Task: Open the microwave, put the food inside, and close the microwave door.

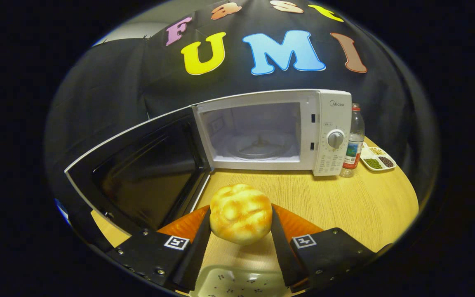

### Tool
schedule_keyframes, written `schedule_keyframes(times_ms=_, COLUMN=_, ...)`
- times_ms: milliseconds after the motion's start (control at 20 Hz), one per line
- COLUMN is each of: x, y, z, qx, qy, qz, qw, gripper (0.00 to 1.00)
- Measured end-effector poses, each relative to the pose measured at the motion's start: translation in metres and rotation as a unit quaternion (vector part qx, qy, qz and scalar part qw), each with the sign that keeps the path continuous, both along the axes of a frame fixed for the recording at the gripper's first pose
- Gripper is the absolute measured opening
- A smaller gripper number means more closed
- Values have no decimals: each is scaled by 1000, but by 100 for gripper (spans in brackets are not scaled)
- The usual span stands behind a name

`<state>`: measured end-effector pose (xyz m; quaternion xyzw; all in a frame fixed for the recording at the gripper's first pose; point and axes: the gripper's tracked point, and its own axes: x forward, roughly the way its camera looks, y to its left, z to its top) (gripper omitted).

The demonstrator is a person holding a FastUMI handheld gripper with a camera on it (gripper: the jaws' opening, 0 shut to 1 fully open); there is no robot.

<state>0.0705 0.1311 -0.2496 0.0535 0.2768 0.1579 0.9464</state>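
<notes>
Gripper view | jaws clamp bun, roundish | microwave door open

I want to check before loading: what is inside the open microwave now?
Inside the microwave only a glass turntable shows, with no food on it. Corners behind the door frame are hidden. The claw holds the bun outside.

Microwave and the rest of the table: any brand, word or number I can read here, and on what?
"Midea": top of the microwave control panel.
Small tag above the dial: too small.
Dial scale and print below: too small.
Bottle label: blurred.
Square markers on the gripper, shut on the bun: patterns, no text.
</notes>
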Motion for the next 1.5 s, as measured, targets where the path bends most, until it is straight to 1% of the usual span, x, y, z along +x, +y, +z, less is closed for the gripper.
schedule_keyframes(times_ms=450, x=79, y=21, z=4, qx=51, qy=-24, qz=-21, qw=998, gripper=76)
schedule_keyframes(times_ms=700, x=119, y=31, z=0, qx=75, qy=-28, qz=-40, qw=996, gripper=76)
schedule_keyframes(times_ms=1050, x=171, y=36, z=-13, qx=83, qy=-40, qz=-58, qw=994, gripper=76)
schedule_keyframes(times_ms=1150, x=182, y=40, z=-16, qx=89, qy=-47, qz=-57, qw=993, gripper=76)
schedule_keyframes(times_ms=1300, x=202, y=43, z=-24, qx=84, qy=-63, qz=-63, qw=992, gripper=76)
schedule_keyframes(times_ms=1400, x=212, y=46, z=-34, qx=77, qy=-59, qz=-66, qw=993, gripper=76)
schedule_keyframes(times_ms=1500, x=223, y=48, z=-43, qx=71, qy=-57, qz=-69, qw=993, gripper=78)
